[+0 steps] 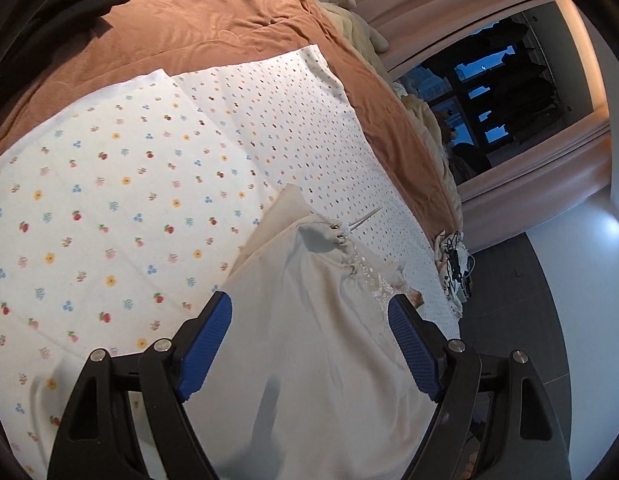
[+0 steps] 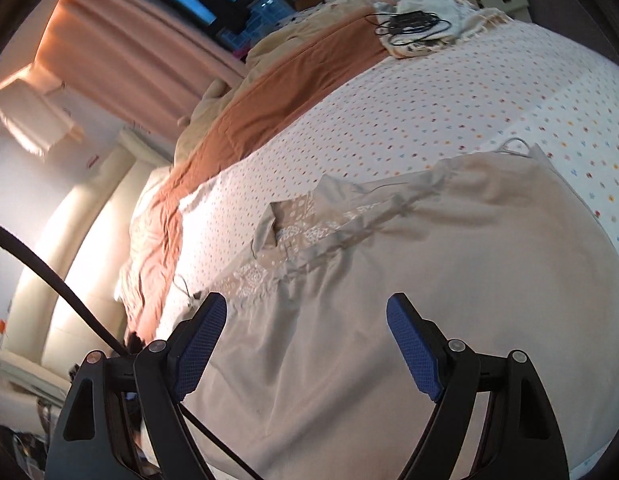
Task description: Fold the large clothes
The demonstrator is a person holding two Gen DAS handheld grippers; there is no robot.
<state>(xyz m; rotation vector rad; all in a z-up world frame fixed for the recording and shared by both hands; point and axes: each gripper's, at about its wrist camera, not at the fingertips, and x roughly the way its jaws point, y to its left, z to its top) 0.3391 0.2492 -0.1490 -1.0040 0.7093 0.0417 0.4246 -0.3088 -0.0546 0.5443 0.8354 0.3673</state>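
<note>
No brand, label or readable writing shows anywhere in either view.

The left gripper (image 1: 309, 304) has its jaws spread wide, the ribbed blue pads (image 1: 207, 344) on black arms touching nothing. Directly beneath and between them lies the cream garment (image 1: 301, 352), a smooth, thin woven cloth with soft folds. Just ahead of the fingertips its gathered edge bunches up, with a thin drawstring (image 1: 367, 216) poking forward and a strip of pale lace trim (image 1: 371, 284) beside the right-hand pad. Beyond the garment, ahead and to the left of this gripper, spreads the white floral sheet (image 1: 109, 208), flat and printed with small cherries and flowers. Farther out is the rust-brown blanket (image 1: 213, 20), plush and rumpled.

The right gripper (image 2: 307, 304) is likewise spread, its blue textured pads (image 2: 413, 352) clear of the cloth. The same garment (image 2: 449, 264) fills the space under and ahead of it, its gathered band with patterned lace (image 2: 293, 220) running across just beyond the tips. Past that lies the dotted sheet (image 2: 409, 120), then a tangle of black cables (image 2: 413, 24) on a crumpled pale cloth at the far edge. To the left of this gripper the brown blanket (image 2: 269, 104) runs away in a long strip, and a black cable (image 2: 61, 280) crosses close by.
</note>
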